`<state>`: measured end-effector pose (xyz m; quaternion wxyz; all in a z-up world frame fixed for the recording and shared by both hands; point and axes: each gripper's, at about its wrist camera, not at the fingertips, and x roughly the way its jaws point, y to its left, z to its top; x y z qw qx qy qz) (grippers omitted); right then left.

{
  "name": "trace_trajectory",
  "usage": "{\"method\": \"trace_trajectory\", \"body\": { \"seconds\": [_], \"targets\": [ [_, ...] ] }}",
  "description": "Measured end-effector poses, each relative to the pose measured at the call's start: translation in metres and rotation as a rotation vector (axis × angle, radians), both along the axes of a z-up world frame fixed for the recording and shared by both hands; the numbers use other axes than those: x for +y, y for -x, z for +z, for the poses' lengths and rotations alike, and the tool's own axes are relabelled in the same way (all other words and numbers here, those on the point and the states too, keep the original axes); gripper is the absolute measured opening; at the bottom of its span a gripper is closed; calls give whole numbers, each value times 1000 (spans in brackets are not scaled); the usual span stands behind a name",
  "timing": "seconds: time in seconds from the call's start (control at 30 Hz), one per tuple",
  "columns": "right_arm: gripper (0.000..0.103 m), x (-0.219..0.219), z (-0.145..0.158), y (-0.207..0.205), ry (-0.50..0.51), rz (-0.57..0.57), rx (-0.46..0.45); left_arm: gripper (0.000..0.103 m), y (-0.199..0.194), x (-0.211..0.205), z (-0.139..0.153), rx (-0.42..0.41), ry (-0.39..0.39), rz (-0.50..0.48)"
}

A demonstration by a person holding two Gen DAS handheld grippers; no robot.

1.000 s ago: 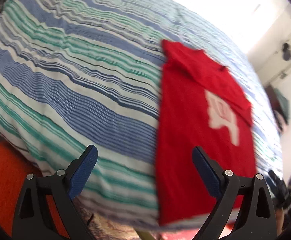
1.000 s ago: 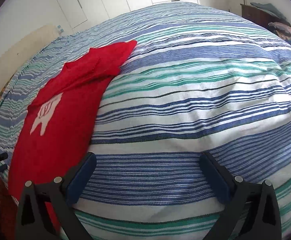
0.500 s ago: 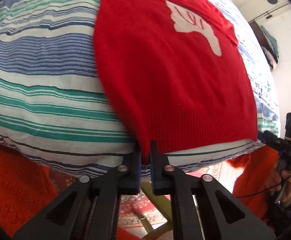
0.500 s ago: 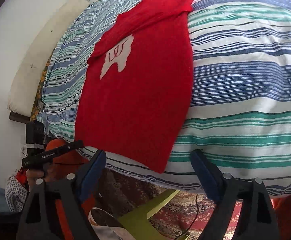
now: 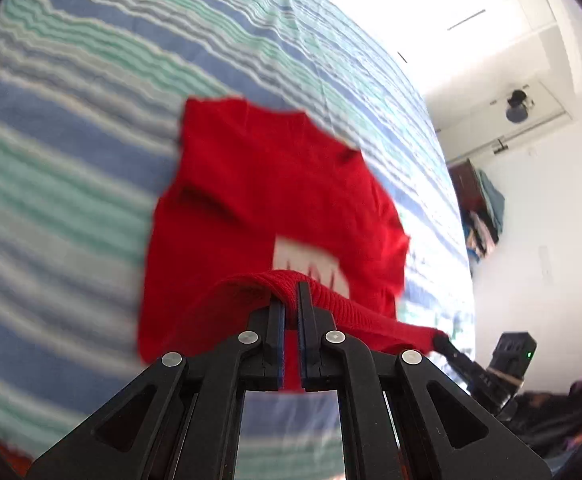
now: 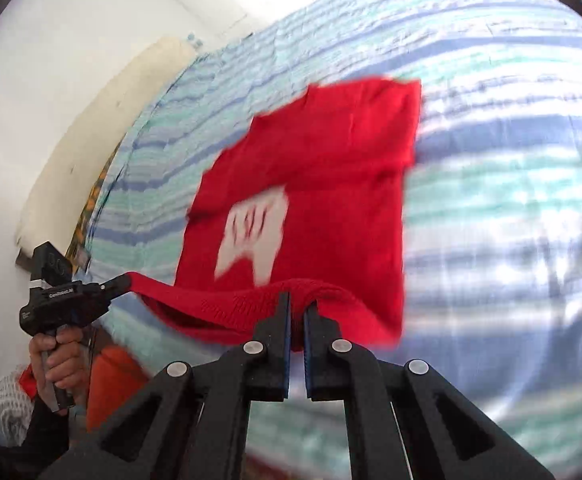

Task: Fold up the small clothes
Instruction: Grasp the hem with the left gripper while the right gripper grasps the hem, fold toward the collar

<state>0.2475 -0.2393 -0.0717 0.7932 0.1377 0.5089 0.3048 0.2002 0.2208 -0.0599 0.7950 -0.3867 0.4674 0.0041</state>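
Observation:
A small red sweater point(image 5: 259, 200) with a white emblem point(image 5: 311, 260) lies on a striped bedspread point(image 5: 71, 128). My left gripper point(image 5: 290, 300) is shut on the ribbed hem at one bottom corner and holds it lifted above the sweater. My right gripper point(image 6: 297, 308) is shut on the hem at the other bottom corner of the sweater point(image 6: 331, 168), also lifted. The hem hangs stretched between the two grippers. The right gripper also shows in the left wrist view point(image 5: 443, 340), and the left gripper in the right wrist view point(image 6: 125, 280). The emblem point(image 6: 251, 236) faces up.
The bedspread point(image 6: 511, 160) has blue, green and white stripes and covers the whole bed. A cream headboard point(image 6: 103, 120) stands along the white wall. A dresser with piled clothes point(image 5: 483, 208) is at the far right. An orange rug point(image 6: 111, 380) lies below the bed edge.
My right gripper has shut on the hem's other corner. Both grippers have lifted the hem and carried it up over the sweater toward the collar.

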Motion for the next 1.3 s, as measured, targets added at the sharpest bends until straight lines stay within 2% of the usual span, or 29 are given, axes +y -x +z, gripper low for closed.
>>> {"method": "trace_trajectory", "body": {
  "seconds": [0.2,0.33,0.4,0.43,0.5,0.53,0.57,0.63,0.73,0.77,0.8,0.83,0.9,0.93,0.97,1.0,1.03,1.07,1.1,1.13,1.17,1.2,1.23,1.3],
  "targets": [
    [5,45,-13,-128,-10,-101,5,3,-124,26,-30,75,-101,68],
    [5,75,-26,-197,29,-119,-9,4,-172,39,-46,106,-143,99],
    [8,83,-36,-222,18,-133,-1,14,-190,48,-53,137,-177,132],
    [12,86,-41,-232,19,-138,8,18,-195,55,-56,160,-189,164],
    [50,85,-46,-245,40,-166,12,43,-188,72,-58,173,-181,212],
    [55,81,-44,-246,19,-176,3,46,-183,76,-57,165,-187,231],
    [55,76,-39,-243,-4,-177,-13,49,-175,79,-53,155,-216,238],
    [55,72,-26,-234,-23,-150,-52,49,-164,74,-48,147,-288,196],
    [55,84,-12,-200,-61,28,-81,54,-130,35,-34,49,-315,26],
    [55,90,-11,-184,-65,110,-80,63,-121,21,-34,14,-310,-34],
    [55,98,-15,-166,-51,196,-78,71,-106,-1,-36,-20,-318,-123],
    [55,101,-21,-150,-13,251,-79,73,-97,-16,-42,-18,-356,-185],
    [54,102,-49,-127,139,314,-78,70,-89,-39,-71,83,-497,-284],
    [53,96,-66,-123,226,296,-63,64,-85,-36,-87,152,-539,-274],
    [45,83,-79,-122,275,263,-39,51,-80,-27,-91,173,-519,-241],
    [35,69,-79,-120,247,221,-33,49,-74,-18,-87,162,-473,-201],
    [35,62,-70,-117,234,184,-37,51,-66,-10,-79,141,-415,-154],
    [36,59,-55,-113,243,158,-64,65,-54,-3,-67,105,-358,-109],
    [37,61,-39,-106,241,158,-111,81,-44,-1,-60,75,-343,-85],
    [39,63,-26,-99,217,172,-153,87,-33,-1,-52,40,-349,-59],
    [46,66,-17,-94,186,186,-177,92,-24,-1,-49,23,-369,-48],
    [54,71,-13,-91,157,196,-186,92,-21,-1,-51,33,-386,-52],
    [57,73,-15,-89,140,202,-182,91,-20,0,-57,64,-400,-58],
    [57,79,-43,-91,159,198,-137,80,-19,11,-70,146,-399,-31]
  ]
}}
